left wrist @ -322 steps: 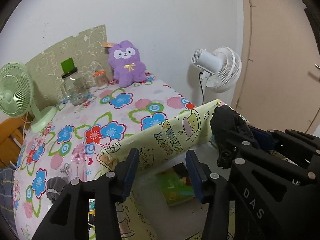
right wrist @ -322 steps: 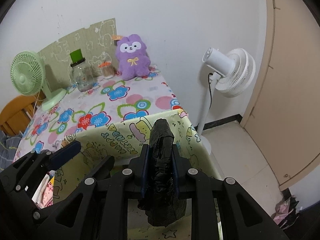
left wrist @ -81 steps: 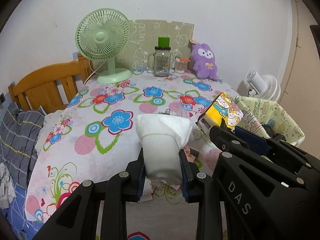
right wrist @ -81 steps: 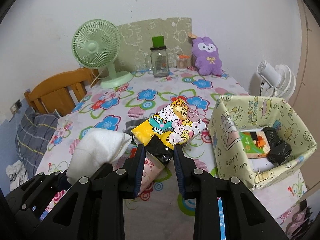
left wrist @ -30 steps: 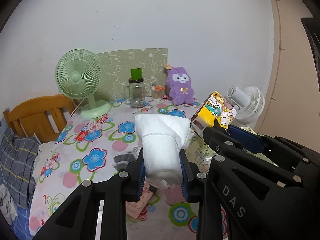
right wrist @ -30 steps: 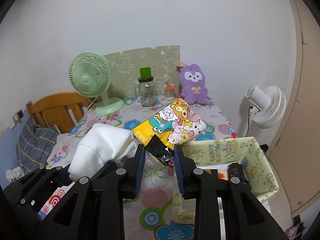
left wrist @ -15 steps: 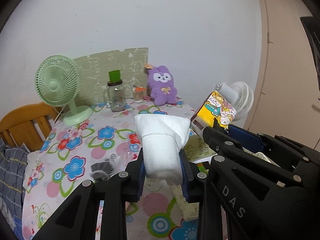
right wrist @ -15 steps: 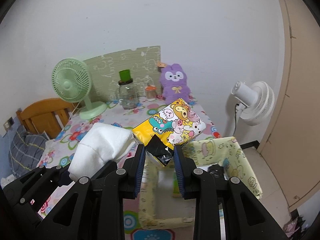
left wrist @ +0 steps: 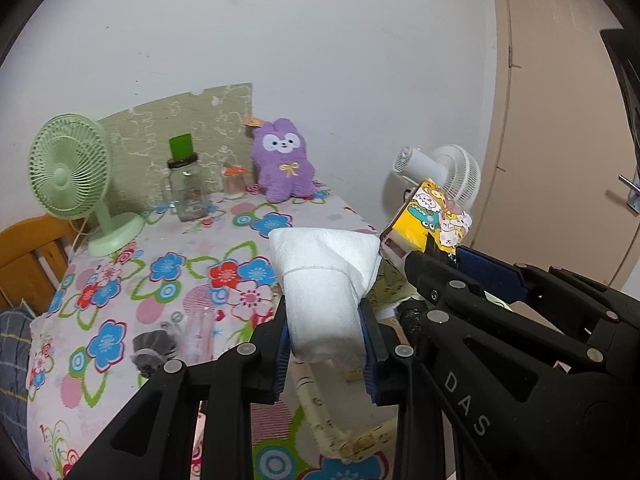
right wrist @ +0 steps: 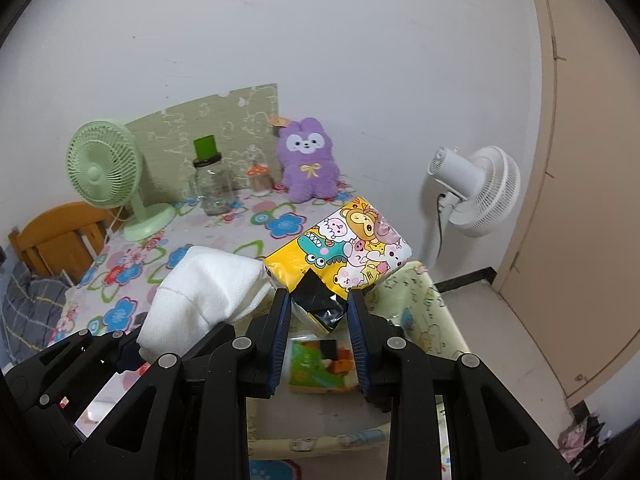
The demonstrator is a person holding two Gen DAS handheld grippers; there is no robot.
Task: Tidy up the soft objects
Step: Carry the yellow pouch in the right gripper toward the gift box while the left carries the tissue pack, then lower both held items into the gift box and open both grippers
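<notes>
The left gripper (left wrist: 326, 344) was clamped on a white folded cloth (left wrist: 324, 280), its two pads squeezing the lower part so that the wider, looser top flared out ahead of the fingers. That low pinch looked chosen to keep the soft bundle from unrolling while it was carried. Just to its right, the right gripper (right wrist: 319, 330) was closed on the black corner flap of a yellow cartoon-printed pack (right wrist: 340, 254), which stuck out ahead and above the fingers, tilted; gripping the flap, I judge, let the plump pack hang free rather than be crushed.

Below and just ahead of both grippers stood the pale yellow storage box (right wrist: 420, 300), open-topped, with a green booklet (right wrist: 320, 366) lying on its floor. Both loads hung over its opening, apparently so they could be let go straight down into it.

Further ahead lay the flowered tablecloth (left wrist: 168, 268), with a small grey soft item (left wrist: 154, 350) ahead and to the left of the left gripper, probably waiting its turn. Against the far wall sat a purple plush rabbit (right wrist: 308, 170), a glass jar (right wrist: 212, 188) and a green desk fan (right wrist: 108, 178).
</notes>
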